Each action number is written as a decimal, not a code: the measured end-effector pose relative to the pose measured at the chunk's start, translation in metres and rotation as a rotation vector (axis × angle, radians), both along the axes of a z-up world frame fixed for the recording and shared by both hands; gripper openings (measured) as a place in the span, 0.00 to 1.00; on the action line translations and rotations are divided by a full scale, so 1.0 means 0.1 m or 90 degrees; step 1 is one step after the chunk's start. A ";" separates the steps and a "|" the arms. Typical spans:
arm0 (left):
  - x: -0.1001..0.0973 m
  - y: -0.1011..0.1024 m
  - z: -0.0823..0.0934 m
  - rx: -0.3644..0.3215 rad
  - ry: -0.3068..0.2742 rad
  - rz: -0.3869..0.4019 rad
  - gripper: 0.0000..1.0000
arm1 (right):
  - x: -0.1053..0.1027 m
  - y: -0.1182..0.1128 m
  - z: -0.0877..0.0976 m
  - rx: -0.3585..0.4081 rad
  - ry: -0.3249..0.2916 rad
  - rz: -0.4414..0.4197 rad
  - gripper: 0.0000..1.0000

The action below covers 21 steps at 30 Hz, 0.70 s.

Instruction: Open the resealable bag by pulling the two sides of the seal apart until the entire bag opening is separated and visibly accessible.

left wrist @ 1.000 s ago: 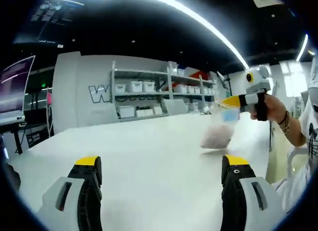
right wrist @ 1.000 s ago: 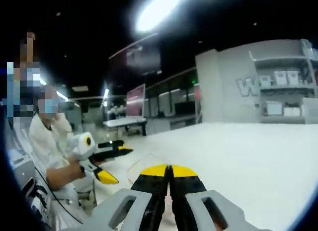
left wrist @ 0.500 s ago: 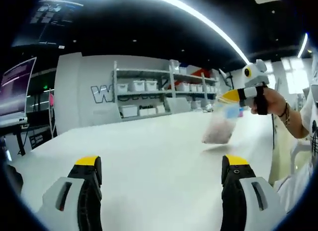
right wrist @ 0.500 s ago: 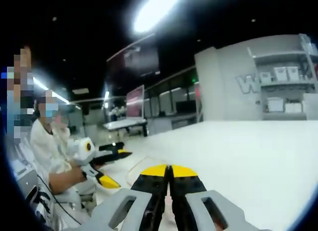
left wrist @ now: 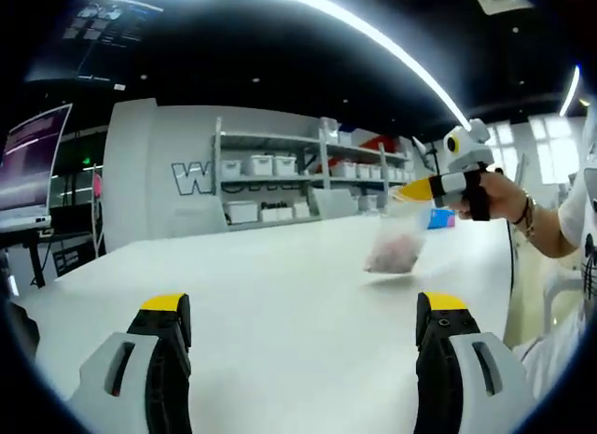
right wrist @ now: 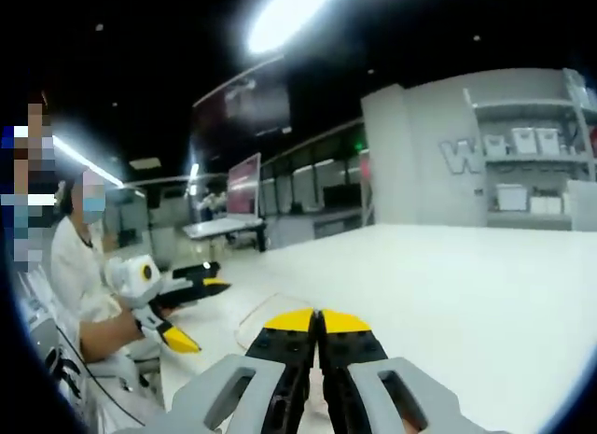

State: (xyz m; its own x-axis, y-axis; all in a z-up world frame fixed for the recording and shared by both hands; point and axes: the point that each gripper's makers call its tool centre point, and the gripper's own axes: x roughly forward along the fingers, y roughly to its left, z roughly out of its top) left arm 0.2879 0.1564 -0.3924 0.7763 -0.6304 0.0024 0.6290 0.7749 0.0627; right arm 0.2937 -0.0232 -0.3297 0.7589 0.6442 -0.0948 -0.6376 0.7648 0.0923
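Right gripper (left wrist: pixel 417 189) jaws pinched on top edge of resealable bag (left wrist: pixel 395 248), far right over white table (left wrist: pixel 280 285); bag hangs, whether it touches table unclear. Left gripper (left wrist: pixel 303 308) jaws wide apart, empty, near side, well apart from bag. Shelving (left wrist: pixel 280 177) far behind.

Large outlined letters stand on the far grey wall (left wrist: pixel 168 168). Only a "W" reads clearly. The shelf (left wrist: pixel 280 182) hides the rest.

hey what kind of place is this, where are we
Probably a lab or workshop, not a home: shelves of white bins against a wall with big lettering, monitors, and a large white table. The right gripper holds a bag above it.
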 end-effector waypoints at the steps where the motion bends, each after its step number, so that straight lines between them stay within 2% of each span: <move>1: 0.00 0.00 0.00 0.000 0.000 0.000 1.00 | 0.03 -0.01 0.00 -0.002 0.000 -0.004 0.00; 21: 0.01 0.01 0.02 0.004 0.000 0.001 1.00 | 0.55 -0.08 0.11 -0.025 0.001 -0.036 0.00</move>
